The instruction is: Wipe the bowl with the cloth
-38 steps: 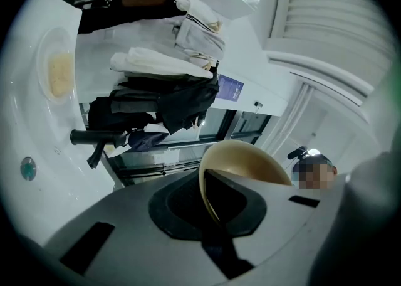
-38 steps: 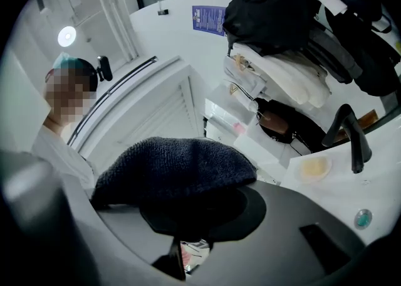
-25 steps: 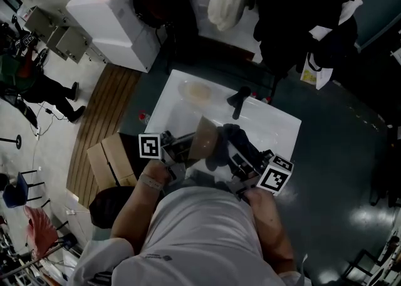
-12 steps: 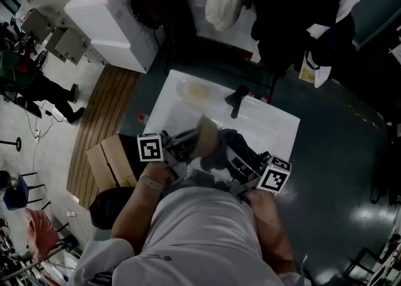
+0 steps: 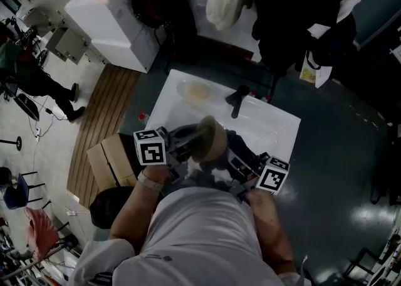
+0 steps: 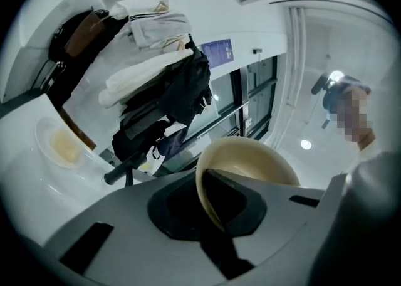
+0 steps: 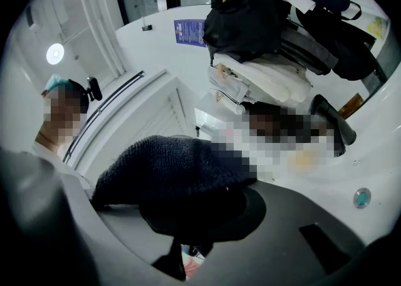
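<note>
A tan bowl is held over the white sink, tilted on its side. My left gripper is shut on its rim; in the left gripper view the bowl stands edge-up out of the left gripper. A dark cloth sits right beside the bowl, touching or nearly touching it. My right gripper is shut on the cloth. In the right gripper view the dark cloth bulges over the right gripper and hides the jaw tips.
A black faucet and a yellowish soap dish sit at the sink's far side. A cardboard box stands left of the sink, a white cabinet beyond it. Clothes and bags hang behind. A person stands far left.
The bowl has turned in my left gripper, now showing more of its rounded side, and covers more of the cloth. The left marker cube has rotated slightly.
</note>
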The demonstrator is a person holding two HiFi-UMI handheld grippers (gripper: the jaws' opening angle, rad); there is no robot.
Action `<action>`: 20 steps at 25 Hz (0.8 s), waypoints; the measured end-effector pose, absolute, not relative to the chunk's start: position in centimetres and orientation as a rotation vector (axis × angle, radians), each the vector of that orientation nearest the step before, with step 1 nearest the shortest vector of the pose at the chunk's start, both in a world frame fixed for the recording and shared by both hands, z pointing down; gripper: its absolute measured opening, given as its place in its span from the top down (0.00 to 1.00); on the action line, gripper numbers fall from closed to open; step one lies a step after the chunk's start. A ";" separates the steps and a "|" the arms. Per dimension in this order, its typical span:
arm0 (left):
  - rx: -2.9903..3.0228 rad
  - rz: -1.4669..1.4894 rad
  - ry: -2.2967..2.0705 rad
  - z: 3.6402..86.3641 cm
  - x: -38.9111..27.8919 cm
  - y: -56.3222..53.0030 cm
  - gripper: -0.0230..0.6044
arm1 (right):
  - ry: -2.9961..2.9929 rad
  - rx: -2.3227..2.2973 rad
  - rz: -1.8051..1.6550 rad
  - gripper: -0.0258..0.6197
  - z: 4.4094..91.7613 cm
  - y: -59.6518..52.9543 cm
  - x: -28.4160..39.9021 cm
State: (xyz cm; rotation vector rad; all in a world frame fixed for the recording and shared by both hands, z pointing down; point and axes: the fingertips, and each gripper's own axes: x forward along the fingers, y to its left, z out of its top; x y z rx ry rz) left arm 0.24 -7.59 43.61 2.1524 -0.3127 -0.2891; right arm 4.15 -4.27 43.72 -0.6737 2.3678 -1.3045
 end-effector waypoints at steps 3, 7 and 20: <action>2.248 -0.238 -0.378 43.1 0.5 -7.7 0.93 | 2.365 -0.695 -1.304 0.85 44.0 -4.4 4.4; 2.418 -0.099 -0.474 42.6 1.2 -7.7 0.93 | 2.365 -0.703 -1.311 0.85 44.5 -4.7 4.8; 2.632 0.136 -0.673 41.4 2.3 -8.2 0.93 | 2.477 -0.953 -1.170 0.85 45.4 -5.9 7.5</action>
